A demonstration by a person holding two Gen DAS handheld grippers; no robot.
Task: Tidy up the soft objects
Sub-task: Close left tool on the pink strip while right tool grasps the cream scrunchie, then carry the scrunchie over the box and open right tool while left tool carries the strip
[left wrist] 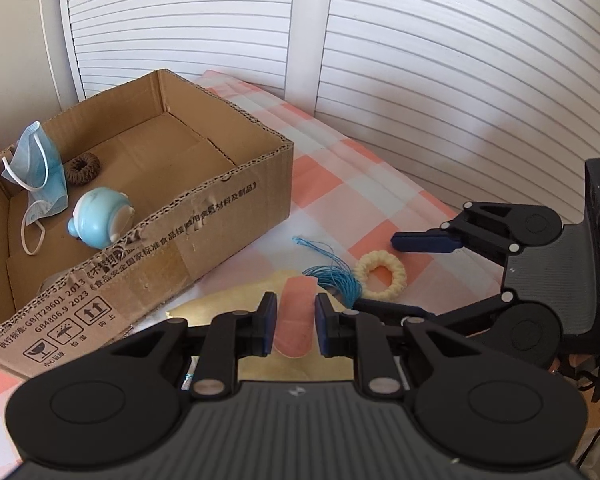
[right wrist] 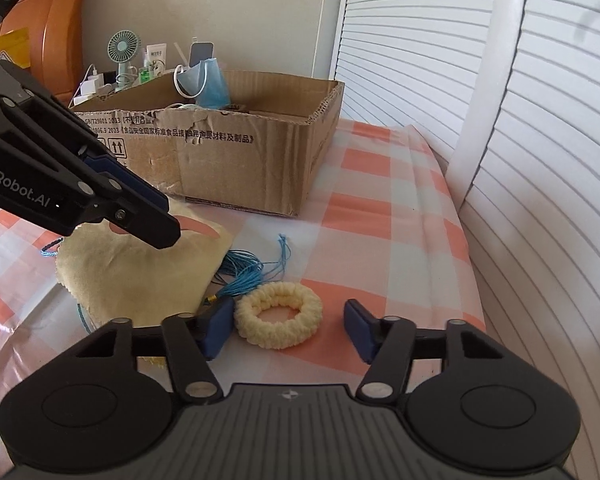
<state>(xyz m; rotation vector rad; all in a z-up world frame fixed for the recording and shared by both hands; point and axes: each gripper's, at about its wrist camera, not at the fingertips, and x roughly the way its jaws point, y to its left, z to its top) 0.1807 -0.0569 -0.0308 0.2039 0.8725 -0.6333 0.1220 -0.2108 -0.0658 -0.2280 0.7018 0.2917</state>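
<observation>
Your left gripper is pinched on the yellow cloth, lifting it beside the cardboard box. Your right gripper brackets the cream scrunchie near the box, pads not yet touching, ready to clamp.

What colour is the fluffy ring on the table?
Cream yellow; the ring shows best in the right wrist view.

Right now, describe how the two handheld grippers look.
Both match: the left gripper and right gripper have matte black bodies with ribbed tops, round side discs, silver rivets on black linkage bars, and dark blue finger pads. White lettering ending "enRobot.AI" marks the left one's side.
</observation>
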